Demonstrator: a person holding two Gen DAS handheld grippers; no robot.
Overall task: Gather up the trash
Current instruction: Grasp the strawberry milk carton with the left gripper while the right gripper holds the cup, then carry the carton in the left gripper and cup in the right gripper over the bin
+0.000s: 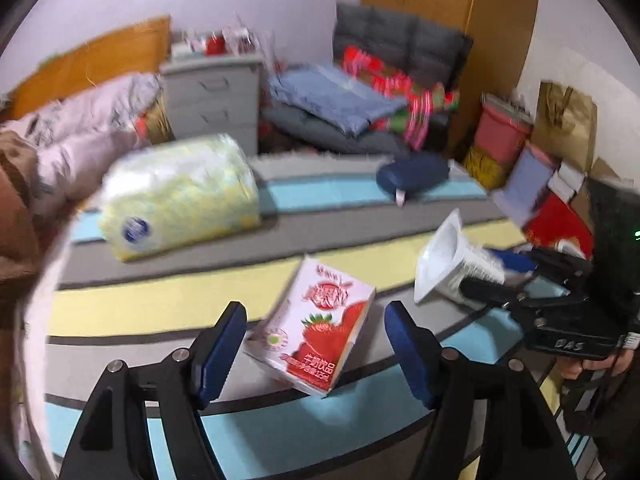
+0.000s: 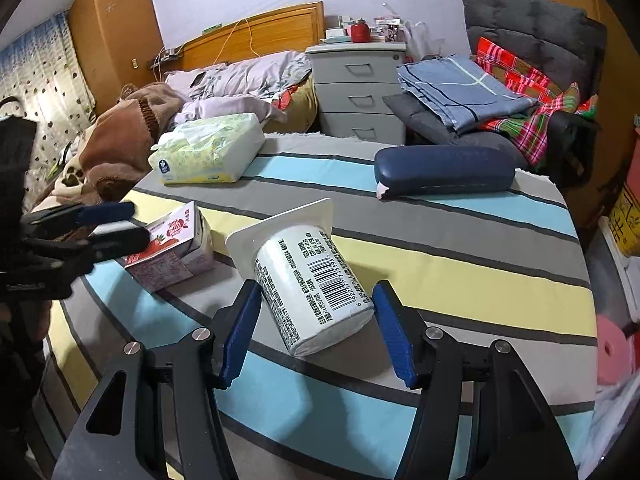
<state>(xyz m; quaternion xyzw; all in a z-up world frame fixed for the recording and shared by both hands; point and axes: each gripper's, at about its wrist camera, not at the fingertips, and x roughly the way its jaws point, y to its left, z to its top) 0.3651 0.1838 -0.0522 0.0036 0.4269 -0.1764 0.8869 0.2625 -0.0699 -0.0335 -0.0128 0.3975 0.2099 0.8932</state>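
Observation:
A strawberry milk carton lies on the striped tablecloth, between the open fingers of my left gripper, which do not touch it. It also shows in the right wrist view, with the left gripper around it. A white yogurt cup lies on its side between the blue pads of my right gripper, with a small gap at each side. In the left wrist view the cup sits at the tips of the right gripper.
A pack of tissues lies at the table's far left and a dark blue glasses case at the far right. Beyond the table are a bed, a grey nightstand and a chair with folded cloths.

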